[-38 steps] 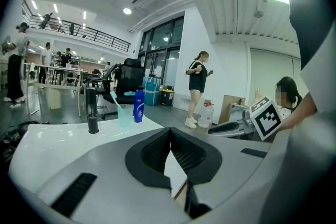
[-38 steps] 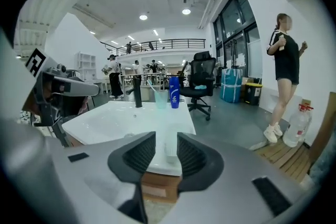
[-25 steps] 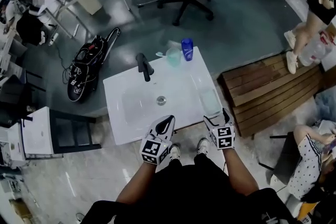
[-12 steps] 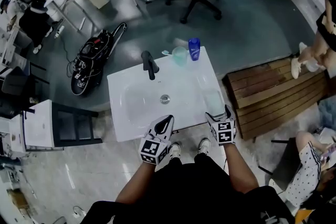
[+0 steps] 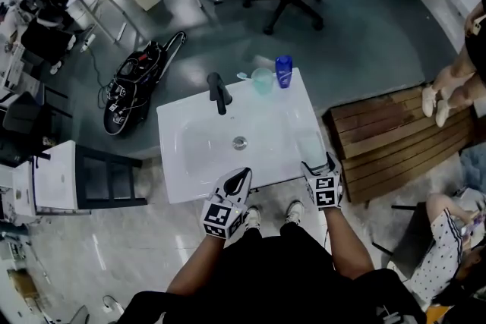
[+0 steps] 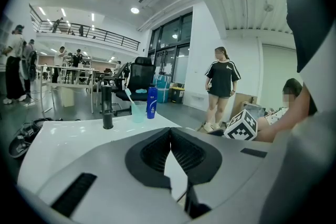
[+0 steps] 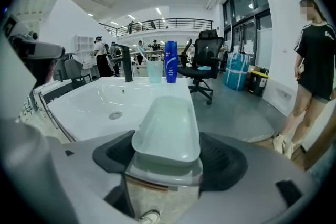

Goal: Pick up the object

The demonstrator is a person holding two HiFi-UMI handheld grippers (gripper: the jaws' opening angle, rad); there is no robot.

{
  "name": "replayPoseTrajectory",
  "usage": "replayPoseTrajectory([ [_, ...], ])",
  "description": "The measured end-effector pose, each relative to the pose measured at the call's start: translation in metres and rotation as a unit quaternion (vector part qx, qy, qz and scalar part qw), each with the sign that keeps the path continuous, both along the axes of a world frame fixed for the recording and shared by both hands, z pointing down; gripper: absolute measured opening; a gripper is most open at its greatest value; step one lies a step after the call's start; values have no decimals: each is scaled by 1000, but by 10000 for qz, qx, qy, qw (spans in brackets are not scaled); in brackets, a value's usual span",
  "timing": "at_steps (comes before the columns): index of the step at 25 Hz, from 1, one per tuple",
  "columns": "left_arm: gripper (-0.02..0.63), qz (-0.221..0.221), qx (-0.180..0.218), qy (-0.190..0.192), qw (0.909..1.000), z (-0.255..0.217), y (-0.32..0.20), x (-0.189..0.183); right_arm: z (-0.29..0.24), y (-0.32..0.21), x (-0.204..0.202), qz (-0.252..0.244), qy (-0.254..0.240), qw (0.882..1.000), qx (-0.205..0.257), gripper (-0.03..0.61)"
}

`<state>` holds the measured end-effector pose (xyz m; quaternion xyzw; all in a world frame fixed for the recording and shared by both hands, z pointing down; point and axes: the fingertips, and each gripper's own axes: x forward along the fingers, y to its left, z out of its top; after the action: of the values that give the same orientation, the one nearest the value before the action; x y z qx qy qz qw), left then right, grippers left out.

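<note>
Slip risk — right gripper [image 7: 168, 159] clamps only near end of soap dish [image 7: 167, 123] at sink [image 7: 86, 99] edge; smooth plastic could tilt, drop. Left gripper [image 6: 169, 136] closed, empty.

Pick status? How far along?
Done: right gripper is at the dish, jaws closed against its sides. In hand: the grasp itself; the dish looks to be resting on the sink rim, not lifted. To do: raise it clear. Left gripper is shut and empty, at the sink's front edge.
</note>
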<state>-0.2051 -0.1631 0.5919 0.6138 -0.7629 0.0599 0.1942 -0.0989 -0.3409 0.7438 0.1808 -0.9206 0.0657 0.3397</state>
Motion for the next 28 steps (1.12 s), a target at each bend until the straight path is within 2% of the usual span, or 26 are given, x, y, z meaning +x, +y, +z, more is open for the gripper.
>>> replayPoseTrajectory([
  [7, 20, -13, 17, -32, 10000, -1, 3, -1, -15, -1, -1, 79, -244, 9996, 130, 387],
  [13, 20, 8, 81, -45, 10000, -5, 3, 1, -52, -1, -7, 114, -585, 9977, 321, 387],
  [20, 20, 31, 202, -85, 9998, -12, 1, -2, -111, -2, -20, 132, -1054, 9926, 592, 387],
  [28, 20, 10, 428, -224, 9988, -32, -2, -7, -187, -3, -30, 132, -1711, 9803, 978, 388],
])
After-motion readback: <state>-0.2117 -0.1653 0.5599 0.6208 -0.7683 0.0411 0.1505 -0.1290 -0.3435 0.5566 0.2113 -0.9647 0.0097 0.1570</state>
